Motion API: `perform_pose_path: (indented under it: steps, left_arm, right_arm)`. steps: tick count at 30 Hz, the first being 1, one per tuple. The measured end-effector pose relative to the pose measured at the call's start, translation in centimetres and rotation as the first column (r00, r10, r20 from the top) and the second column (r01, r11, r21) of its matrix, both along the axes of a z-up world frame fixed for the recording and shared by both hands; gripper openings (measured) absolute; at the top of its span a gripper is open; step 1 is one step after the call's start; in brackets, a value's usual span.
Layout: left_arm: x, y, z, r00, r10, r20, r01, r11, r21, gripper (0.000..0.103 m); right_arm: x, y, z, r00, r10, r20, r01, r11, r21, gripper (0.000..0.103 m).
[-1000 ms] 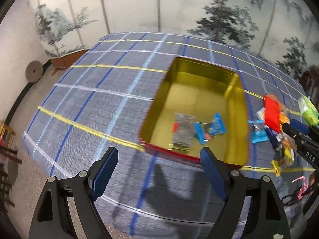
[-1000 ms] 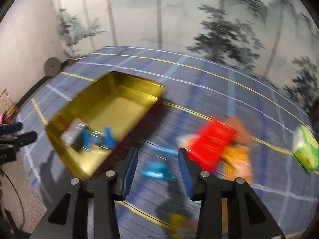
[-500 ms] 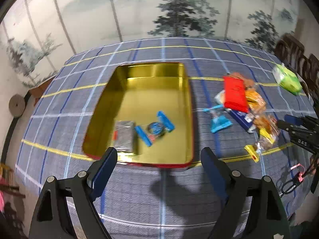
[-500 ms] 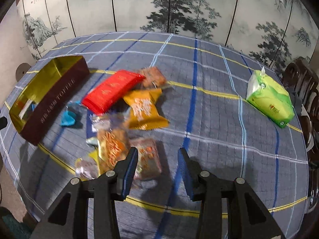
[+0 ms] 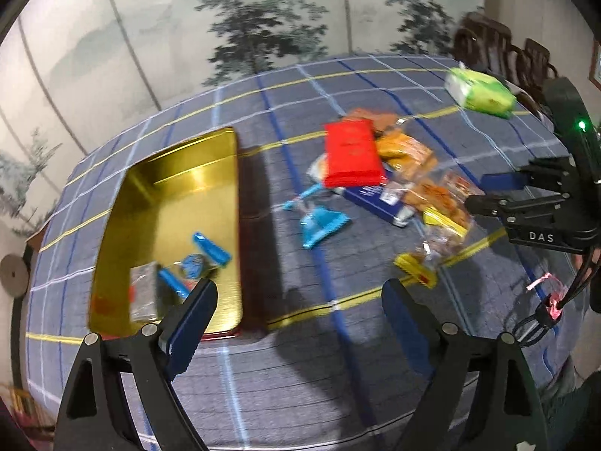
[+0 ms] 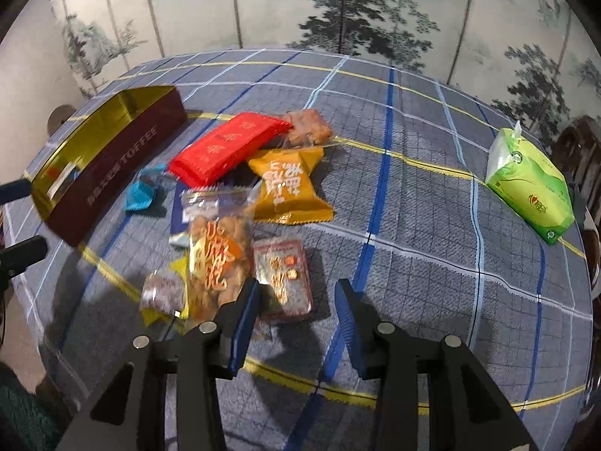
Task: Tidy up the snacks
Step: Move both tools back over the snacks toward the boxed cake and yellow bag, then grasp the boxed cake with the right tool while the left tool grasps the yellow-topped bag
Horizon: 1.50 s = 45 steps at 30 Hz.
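Observation:
A gold tin (image 5: 229, 173) with a dark red outer wall (image 6: 124, 165) holds blue wrappers (image 5: 210, 250) and a silver packet (image 5: 144, 293). To its right lies the snack pile: a red packet (image 6: 229, 146), an orange packet (image 6: 287, 188), a clear bag of brown snacks (image 6: 218, 251), a red-printed pouch (image 6: 283, 278) and a blue candy (image 5: 323, 223). My left gripper (image 5: 298, 293) hovers between the tin's near corner and the pile, jaws opening, nothing between them. My right gripper (image 6: 297, 289) is open just short of the red-printed pouch and holds nothing.
A green tissue pack (image 6: 531, 184) lies at the far right of the checked tablecloth (image 6: 413, 263). Dark chairs (image 5: 499, 45) stand beyond that edge. A painted folding screen (image 6: 338, 7) backs the table. The table's near edge runs just under both grippers.
The left view has swung and rolled from over the tin toward the snack pile. The right gripper has moved from beside the tin to the pile's near end, then held still.

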<state>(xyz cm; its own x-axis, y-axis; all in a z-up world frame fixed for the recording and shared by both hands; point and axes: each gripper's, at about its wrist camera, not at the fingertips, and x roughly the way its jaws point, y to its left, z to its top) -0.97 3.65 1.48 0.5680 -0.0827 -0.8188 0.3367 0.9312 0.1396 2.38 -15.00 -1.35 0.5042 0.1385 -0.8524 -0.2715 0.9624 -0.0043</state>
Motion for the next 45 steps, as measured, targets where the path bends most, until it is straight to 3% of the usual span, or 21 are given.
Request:
perform_pose_path:
  steps: [7,14,16,19,33,45]
  left_arm:
    - [-0.2,-1.9,-0.8,0.998,-0.060,-0.013,0.060,0.998,0.018,0.087]
    - [-0.3,-3.3,-1.2,0.993,-0.113,-0.017,0.113,0.993,0.023,0.087]
    - [-0.3,-3.7,-1.4,0.992,-0.129,-0.019,0.129,0.991,0.022,0.087]
    - [-0.1,-4.3,-1.5,0.988,-0.153,-0.024,0.153,0.988,0.010,0.087]
    - [1.4,-7.2,-3.3,0.964,-0.259,-0.066,0.259,0.966,-0.008,0.087]
    - [3.1,-8.2,-4.2,0.947,-0.301,-0.113,0.296,0.953,-0.059,0.061]
  right_arm:
    - [0.3,0.6,-1.3,0.999,0.032,-0.021,-0.033,0.999,-0.027,0.042]
    - [1.3,0.2,-1.7,1.000,0.013,-0.008,-0.012,0.999,0.029,0.042]
    - [1.3,0.0,-1.7,1.000,0.018,-0.004,-0.018,0.999,0.050,0.030]
    - [1.2,-0.6,-1.8,1.000,0.004,0.004,-0.004,0.998,0.062,0.030]
    - [0.7,-6.8,-1.9,0.979,-0.201,0.029,0.201,0.980,0.009,0.030]
    - [0.1,-7.7,-1.9,0.974,-0.224,0.032,0.223,0.974,0.026,0.030]
